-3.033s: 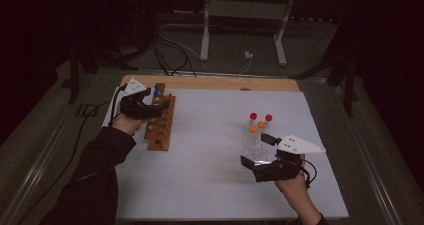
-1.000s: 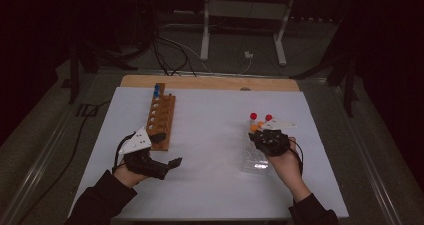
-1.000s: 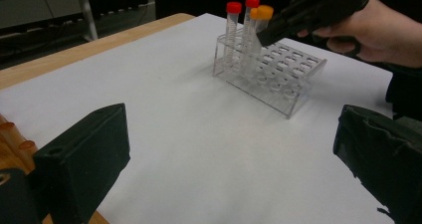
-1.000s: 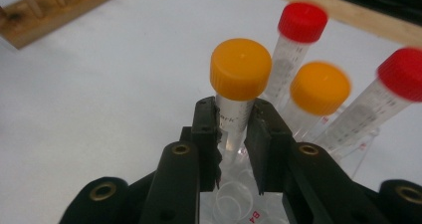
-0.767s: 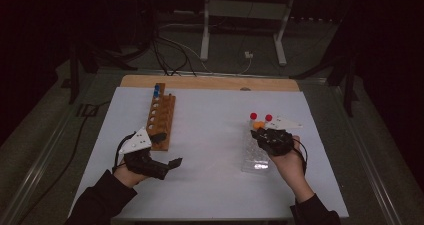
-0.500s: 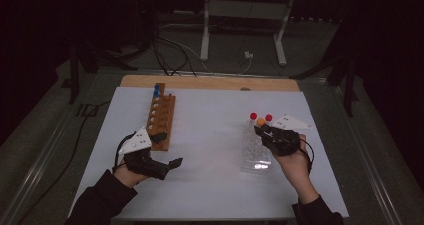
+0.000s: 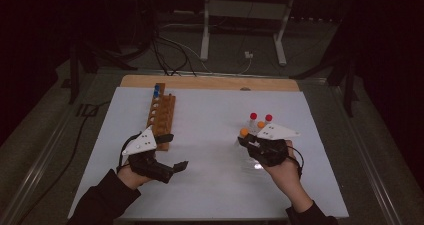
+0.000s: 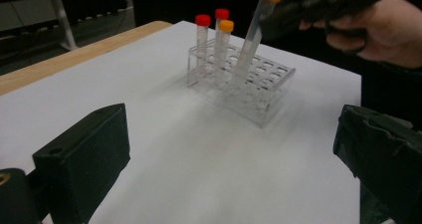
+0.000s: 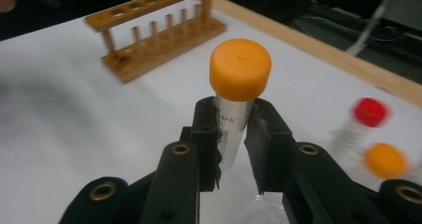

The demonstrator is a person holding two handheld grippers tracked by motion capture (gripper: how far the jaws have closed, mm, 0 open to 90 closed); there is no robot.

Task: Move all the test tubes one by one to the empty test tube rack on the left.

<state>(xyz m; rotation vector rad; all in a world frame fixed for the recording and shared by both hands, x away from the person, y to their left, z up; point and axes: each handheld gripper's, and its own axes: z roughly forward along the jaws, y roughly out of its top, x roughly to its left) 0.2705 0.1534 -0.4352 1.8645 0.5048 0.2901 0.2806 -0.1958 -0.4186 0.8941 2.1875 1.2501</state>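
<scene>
while the right claw (image 7: 248, 144) is clamped on the orange-capped tube (image 7: 243, 133) over the clear rack (image 7: 252, 160) in the high view, the left claw (image 7: 172, 167) idles wide open with nothing in it by the wooden rack (image 7: 162, 116) on the white surface (image 7: 210, 185). in the left gripper view the tube (image 8: 251, 32) leans, its base still at the rack (image 8: 249, 92), so it could snag a neighbour tube (image 8: 221, 47) or drag the rack. in the right gripper view the grip sits just under the cap (image 9: 240, 69), so the tube could pivot or slip.

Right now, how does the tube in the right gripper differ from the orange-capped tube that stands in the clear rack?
The held tube is clamped in the right gripper and tilted; the racked orange-capped tube stands upright and free in the clear rack. The held tube's cap sits higher than the racked tube's cap. Both are clear with orange caps.
</scene>
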